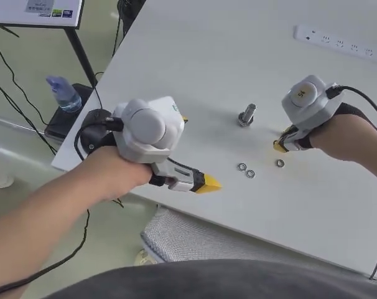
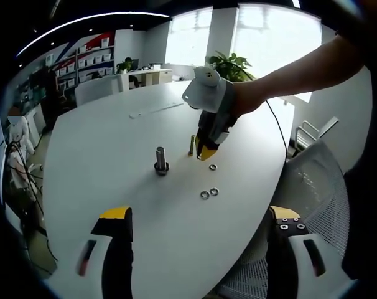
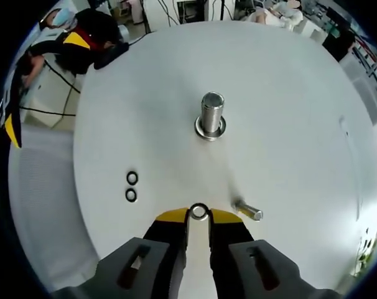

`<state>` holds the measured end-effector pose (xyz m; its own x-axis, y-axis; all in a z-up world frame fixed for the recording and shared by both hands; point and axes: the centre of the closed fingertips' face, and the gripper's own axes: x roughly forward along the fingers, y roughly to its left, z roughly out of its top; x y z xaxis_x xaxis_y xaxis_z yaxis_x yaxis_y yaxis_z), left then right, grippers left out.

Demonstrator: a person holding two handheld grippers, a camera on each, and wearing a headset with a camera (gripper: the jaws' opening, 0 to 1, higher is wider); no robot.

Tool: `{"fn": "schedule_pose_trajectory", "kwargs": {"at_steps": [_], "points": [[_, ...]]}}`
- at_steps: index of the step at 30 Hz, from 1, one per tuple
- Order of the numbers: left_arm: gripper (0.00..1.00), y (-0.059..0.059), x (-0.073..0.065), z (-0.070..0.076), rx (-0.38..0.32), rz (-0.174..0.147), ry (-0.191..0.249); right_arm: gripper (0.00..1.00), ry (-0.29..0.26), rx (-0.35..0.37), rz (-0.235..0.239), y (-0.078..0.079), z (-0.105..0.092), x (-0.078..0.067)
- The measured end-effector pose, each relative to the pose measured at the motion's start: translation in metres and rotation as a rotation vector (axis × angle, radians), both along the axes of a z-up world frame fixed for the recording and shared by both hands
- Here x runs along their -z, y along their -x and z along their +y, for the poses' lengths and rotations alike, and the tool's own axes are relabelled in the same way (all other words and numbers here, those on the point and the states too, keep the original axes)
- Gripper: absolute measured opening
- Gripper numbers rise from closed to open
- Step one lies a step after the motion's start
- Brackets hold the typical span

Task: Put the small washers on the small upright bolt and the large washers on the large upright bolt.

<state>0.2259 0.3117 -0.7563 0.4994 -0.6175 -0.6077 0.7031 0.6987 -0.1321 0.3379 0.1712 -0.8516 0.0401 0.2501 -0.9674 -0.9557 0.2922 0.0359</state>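
Observation:
The large upright bolt (image 1: 246,115) (image 2: 160,160) (image 3: 211,116) stands mid-table. A small bolt (image 2: 191,144) (image 3: 247,210) stands just beside my right gripper (image 1: 280,147) (image 2: 205,154) (image 3: 199,218). The right jaws are a narrow gap apart, hovering over one washer (image 1: 280,163) (image 2: 213,167) (image 3: 199,212) that lies flat on the white table (image 1: 195,56), in line with the tips. Two more washers (image 1: 246,170) (image 2: 209,193) (image 3: 132,185) lie side by side nearer the front edge. My left gripper (image 1: 198,152) (image 2: 200,215) is wide open and holds nothing, near the table's front edge.
A white power strip (image 1: 344,43) lies at the far right of the table. A grey mesh chair (image 1: 195,240) stands under the front edge. On the floor to the left are a water bottle (image 1: 64,93) and cables (image 1: 14,81).

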Motion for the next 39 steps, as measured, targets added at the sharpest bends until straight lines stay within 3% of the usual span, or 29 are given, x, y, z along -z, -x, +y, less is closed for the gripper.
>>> {"fn": "schedule_pose_trajectory", "kwargs": {"at_steps": [6,13,17,19,22,34,39], "points": [[0.89,0.001,0.000,-0.001,0.000,0.000,-0.003,0.13,0.012,0.027,-0.001,-0.002,-0.024,0.000],[0.89,0.004,-0.001,0.001,0.006,-0.003,-0.016,0.13,0.013,0.061,-0.006,-0.004,-0.040,-0.005],[0.89,0.006,0.000,0.003,0.001,0.005,-0.018,0.13,0.019,0.065,-0.007,-0.001,-0.042,-0.010],[0.89,0.004,-0.003,0.004,-0.014,0.006,0.007,0.13,0.016,0.070,-0.008,-0.004,-0.043,-0.011],[0.88,0.005,0.000,0.006,-0.008,0.008,-0.016,0.13,0.017,0.073,-0.012,-0.007,-0.044,-0.013],[0.88,0.005,0.002,0.007,-0.008,0.005,-0.028,0.13,-0.021,0.094,-0.036,-0.028,-0.037,-0.031],[0.87,0.006,0.001,0.007,-0.012,0.003,-0.023,0.13,-0.031,0.093,-0.043,-0.028,-0.033,-0.040]]}}
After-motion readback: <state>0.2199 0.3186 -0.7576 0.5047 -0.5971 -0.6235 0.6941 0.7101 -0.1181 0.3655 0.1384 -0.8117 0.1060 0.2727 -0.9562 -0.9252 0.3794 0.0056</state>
